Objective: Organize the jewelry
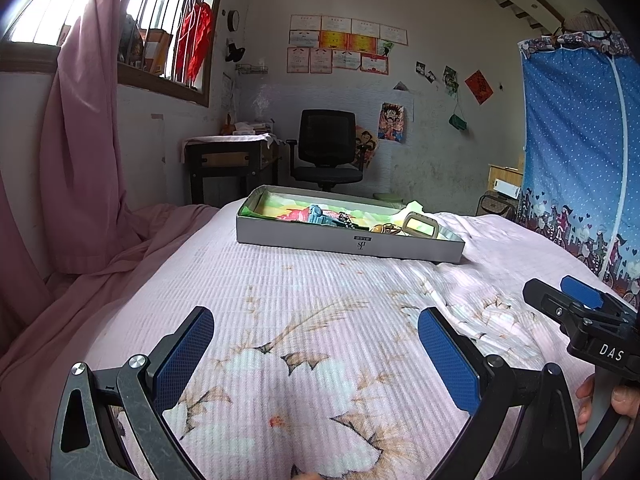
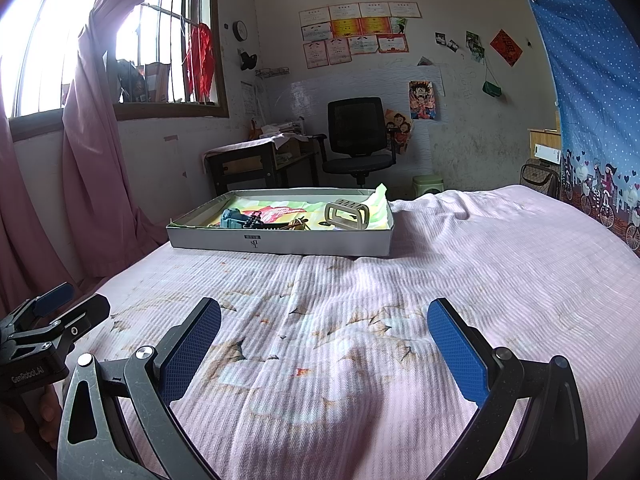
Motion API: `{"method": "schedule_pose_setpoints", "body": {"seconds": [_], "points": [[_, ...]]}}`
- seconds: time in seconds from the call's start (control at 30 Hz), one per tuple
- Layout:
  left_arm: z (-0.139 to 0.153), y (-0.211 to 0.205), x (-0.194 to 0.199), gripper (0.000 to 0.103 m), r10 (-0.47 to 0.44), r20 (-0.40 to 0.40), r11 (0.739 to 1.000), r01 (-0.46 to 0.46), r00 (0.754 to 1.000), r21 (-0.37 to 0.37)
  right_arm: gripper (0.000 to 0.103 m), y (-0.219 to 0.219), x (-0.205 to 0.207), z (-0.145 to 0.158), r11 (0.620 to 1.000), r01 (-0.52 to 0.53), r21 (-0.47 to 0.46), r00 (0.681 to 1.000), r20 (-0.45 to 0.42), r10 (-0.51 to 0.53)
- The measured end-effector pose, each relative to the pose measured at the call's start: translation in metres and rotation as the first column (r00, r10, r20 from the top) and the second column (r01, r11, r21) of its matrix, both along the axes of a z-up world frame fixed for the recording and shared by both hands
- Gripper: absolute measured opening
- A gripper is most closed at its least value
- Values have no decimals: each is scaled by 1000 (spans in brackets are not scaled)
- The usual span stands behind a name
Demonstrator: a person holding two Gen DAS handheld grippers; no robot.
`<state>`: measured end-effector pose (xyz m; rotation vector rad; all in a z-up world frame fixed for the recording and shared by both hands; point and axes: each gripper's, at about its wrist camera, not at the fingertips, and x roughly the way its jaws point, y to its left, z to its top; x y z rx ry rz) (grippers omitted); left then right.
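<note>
A shallow grey box (image 1: 348, 245) (image 2: 280, 244) lies on the bed ahead of both grippers, lined with colourful paper. Inside it are a beige hair claw (image 1: 420, 226) (image 2: 346, 214), a teal clip (image 1: 318, 215) (image 2: 233, 218), a dark beaded piece (image 1: 346, 220) (image 2: 253, 222) and gold-coloured jewelry (image 1: 386, 229) (image 2: 298, 224). My left gripper (image 1: 316, 334) hovers open over the bedspread, well short of the box, nothing between its blue pads. My right gripper (image 2: 324, 328) is open too, equally empty. Each gripper shows at the edge of the other's view.
The pink flower-print bedspread (image 1: 304, 304) covers the bed. A pink curtain (image 1: 80, 140) hangs at the left by the window. Beyond the bed stand a desk (image 1: 230, 160), a black office chair (image 1: 326, 148) and a blue fabric wardrobe (image 1: 580, 140) on the right.
</note>
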<state>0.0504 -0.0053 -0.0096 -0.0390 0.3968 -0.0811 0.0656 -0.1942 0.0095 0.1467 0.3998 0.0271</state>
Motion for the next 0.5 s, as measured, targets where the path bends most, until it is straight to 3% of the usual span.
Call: {"method": "schedule_pose_setpoints", "body": {"seconds": [0.5], "points": [[0,3,1,103,-7,12,1000,7,1000,7,102,0,0,0,1000,0,1,1000,0,0]]}}
